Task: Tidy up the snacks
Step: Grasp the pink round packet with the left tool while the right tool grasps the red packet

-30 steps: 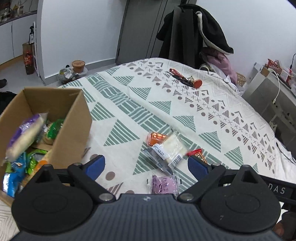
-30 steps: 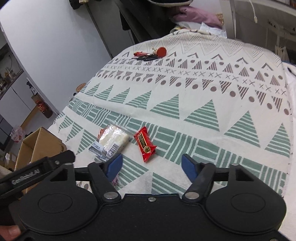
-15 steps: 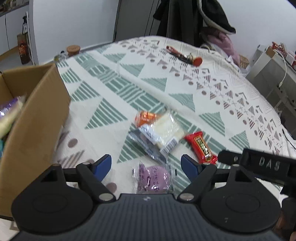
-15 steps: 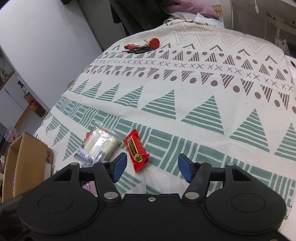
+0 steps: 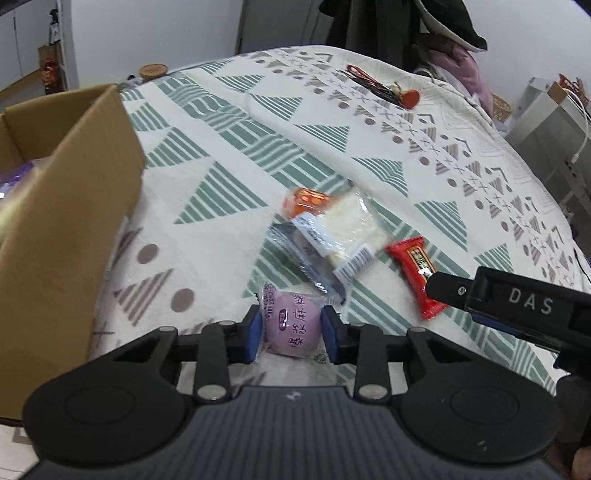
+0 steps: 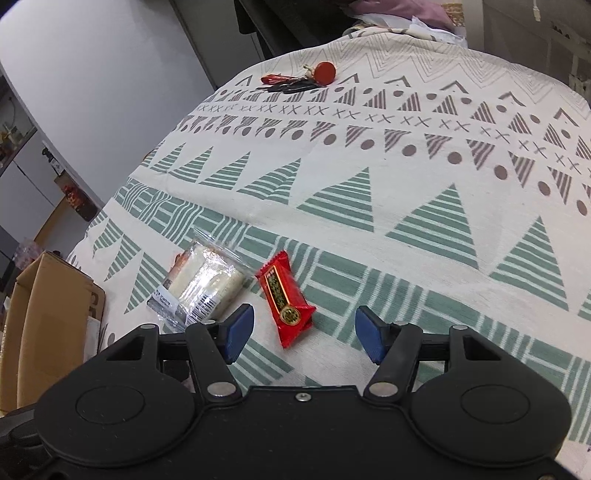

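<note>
My left gripper (image 5: 291, 330) is shut on a purple wrapped snack (image 5: 293, 323) lying on the patterned bedspread. Beyond it lie a clear-wrapped white cake (image 5: 341, 227), a small orange packet (image 5: 304, 199) and a red wrapped bar (image 5: 415, 271). The cardboard box (image 5: 74, 206) stands to the left with a purple pack inside. My right gripper (image 6: 302, 334) stands open just above the near end of the red wrapped bar (image 6: 284, 297), with the white cake (image 6: 207, 284) to its left. The right gripper's body (image 5: 517, 306) shows at the right edge of the left wrist view.
A bunch of keys with a red tag (image 6: 299, 79) lies far back on the bedspread (image 6: 369, 155). The box (image 6: 44, 314) stands at the bed's left edge. Dark clothes (image 5: 402, 26) hang behind the bed, and grey furniture (image 5: 546, 122) stands at the right.
My left gripper moved forward and down and shut on the purple snack. My right gripper moved closer to the red bar and stayed open.
</note>
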The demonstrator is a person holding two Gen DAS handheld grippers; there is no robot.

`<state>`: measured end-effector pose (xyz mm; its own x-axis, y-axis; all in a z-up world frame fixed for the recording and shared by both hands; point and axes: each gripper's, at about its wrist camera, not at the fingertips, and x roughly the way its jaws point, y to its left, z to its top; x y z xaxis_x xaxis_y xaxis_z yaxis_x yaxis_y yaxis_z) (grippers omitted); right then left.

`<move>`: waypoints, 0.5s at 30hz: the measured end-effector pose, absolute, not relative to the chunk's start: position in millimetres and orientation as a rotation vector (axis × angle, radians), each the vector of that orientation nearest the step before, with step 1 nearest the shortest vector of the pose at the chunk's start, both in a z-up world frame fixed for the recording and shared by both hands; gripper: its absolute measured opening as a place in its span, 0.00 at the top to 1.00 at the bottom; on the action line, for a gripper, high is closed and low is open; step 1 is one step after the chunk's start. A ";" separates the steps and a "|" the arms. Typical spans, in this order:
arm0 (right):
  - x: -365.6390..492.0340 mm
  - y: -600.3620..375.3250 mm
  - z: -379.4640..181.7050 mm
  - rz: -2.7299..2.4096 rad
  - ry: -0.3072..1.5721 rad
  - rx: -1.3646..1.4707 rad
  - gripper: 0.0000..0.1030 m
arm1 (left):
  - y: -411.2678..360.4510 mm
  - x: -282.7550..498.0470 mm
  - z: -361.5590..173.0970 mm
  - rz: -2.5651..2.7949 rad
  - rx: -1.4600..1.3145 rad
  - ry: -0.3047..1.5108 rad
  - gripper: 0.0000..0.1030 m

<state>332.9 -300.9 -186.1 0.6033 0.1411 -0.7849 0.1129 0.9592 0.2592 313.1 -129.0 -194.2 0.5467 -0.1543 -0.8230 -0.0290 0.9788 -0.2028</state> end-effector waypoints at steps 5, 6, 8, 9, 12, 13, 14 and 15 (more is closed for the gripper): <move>340.8 -290.8 -190.2 0.015 0.918 0.250 0.41 | -117.7 312.0 -187.6 -0.030 -0.217 0.970 0.69; 342.1 -289.1 -191.2 0.012 0.916 0.239 0.41 | -115.7 311.9 -186.2 -0.023 -0.221 0.966 0.69; 344.8 -285.5 -192.7 0.000 0.906 0.208 0.41 | -111.3 311.1 -183.7 -0.015 -0.231 0.956 0.69; 346.4 -283.7 -193.2 -0.006 0.900 0.191 0.40 | -109.2 310.6 -182.4 -0.009 -0.233 0.949 0.69; 351.2 -280.1 -194.2 -0.017 0.881 0.161 0.39 | -104.3 310.3 -178.7 0.007 -0.237 0.933 0.69; 352.6 -279.1 -195.0 -0.018 0.878 0.155 0.36 | -103.0 310.2 -177.5 0.009 -0.237 0.928 0.69; 354.2 -277.9 -196.1 -0.018 0.875 0.148 0.36 | -101.4 310.1 -176.3 0.014 -0.239 0.923 0.69; 355.4 -276.7 -197.3 -0.020 0.872 0.136 0.36 | -100.2 309.9 -175.5 0.017 -0.242 0.920 0.69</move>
